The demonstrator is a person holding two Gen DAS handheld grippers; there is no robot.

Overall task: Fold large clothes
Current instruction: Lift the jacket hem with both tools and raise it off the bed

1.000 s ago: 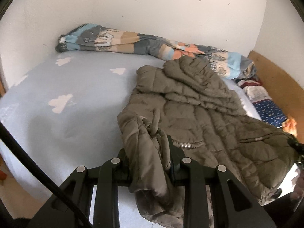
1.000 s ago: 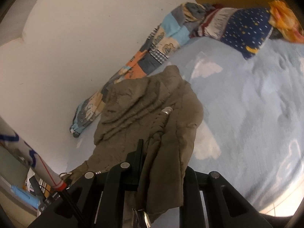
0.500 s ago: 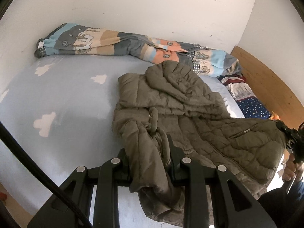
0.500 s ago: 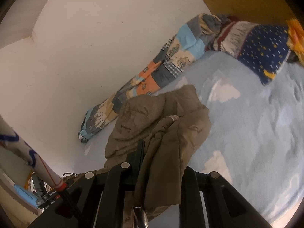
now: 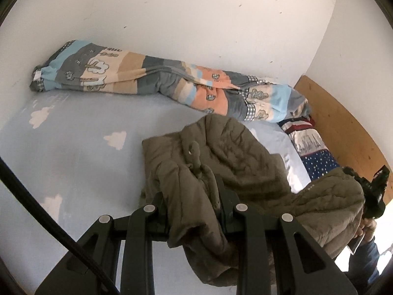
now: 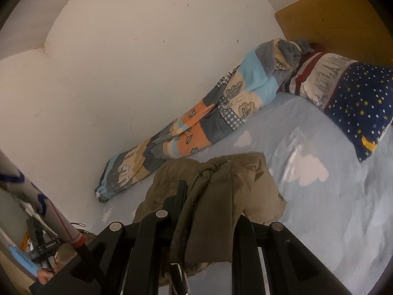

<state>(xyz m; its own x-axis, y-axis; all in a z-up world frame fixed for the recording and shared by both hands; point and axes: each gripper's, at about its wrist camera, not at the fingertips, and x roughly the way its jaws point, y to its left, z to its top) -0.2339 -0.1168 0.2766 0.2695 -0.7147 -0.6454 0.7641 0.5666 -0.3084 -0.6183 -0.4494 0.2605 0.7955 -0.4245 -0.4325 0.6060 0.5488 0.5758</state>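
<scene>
An olive-green quilted jacket (image 5: 245, 162) hangs lifted over a light blue bed sheet (image 5: 81, 167) with white clouds. My left gripper (image 5: 194, 196) is shut on a bunched corner of it, padding bulging out between the fingers. In the right wrist view my right gripper (image 6: 208, 204) is shut on another corner of the jacket (image 6: 221, 186), which drapes down over its fingers. The right gripper (image 5: 373, 189) also shows at the far right edge of the left wrist view, with the jacket stretched between the two. The jacket's far part sags and doubles over toward the wall.
A rolled patchwork blanket (image 5: 157, 81) lies along the white wall. A star-print pillow (image 6: 356, 98) sits by the wooden headboard (image 5: 343, 127). The sheet (image 6: 319, 209) lies bare right of the jacket. A person's hand (image 5: 366, 228) holds the right gripper.
Both grippers have risen and moved toward the wall, carrying the jacket's near edge. The jacket, flat a second ago, now hangs doubled over with more bare sheet showing beneath.
</scene>
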